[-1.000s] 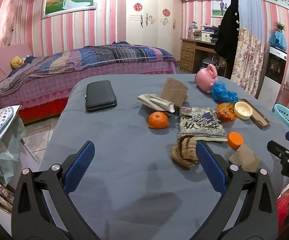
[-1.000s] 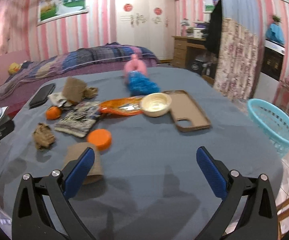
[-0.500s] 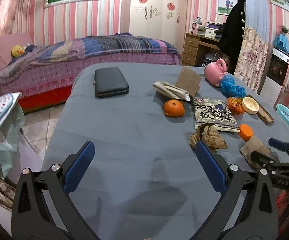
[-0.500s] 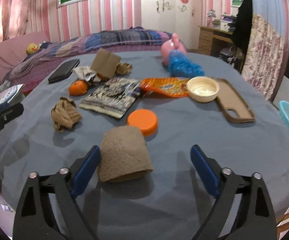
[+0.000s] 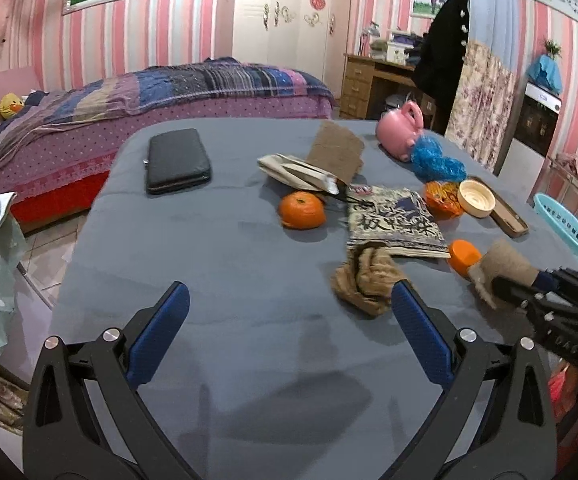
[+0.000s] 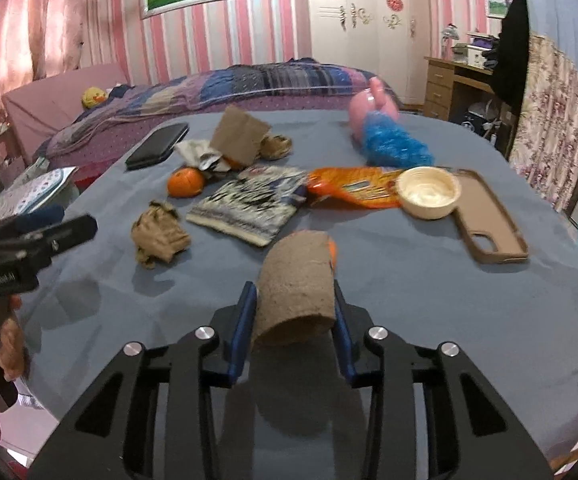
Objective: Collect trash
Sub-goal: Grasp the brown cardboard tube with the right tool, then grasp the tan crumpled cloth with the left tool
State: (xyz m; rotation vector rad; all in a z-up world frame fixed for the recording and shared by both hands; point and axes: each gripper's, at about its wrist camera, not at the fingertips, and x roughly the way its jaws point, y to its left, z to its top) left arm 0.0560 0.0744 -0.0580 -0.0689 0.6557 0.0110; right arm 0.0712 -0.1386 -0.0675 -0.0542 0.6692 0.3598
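Observation:
My right gripper is shut on a curled brown cardboard piece, held just above the blue-grey table; the cardboard piece also shows in the left wrist view. My left gripper is open and empty over the table's near left part. A crumpled brown paper wad lies just past its right finger; the wad also shows in the right wrist view. An orange lid, a printed wrapper, an orange snack bag and a flat cardboard piece lie further back.
A turquoise basket stands off the table's right edge. On the table are a tangerine, black wallet, cream bowl, brown phone case, pink toy with blue mesh. A bed is behind.
My right gripper moved forward over the brown cardboard piece and closed on it. My left gripper stayed open and drifted slightly.

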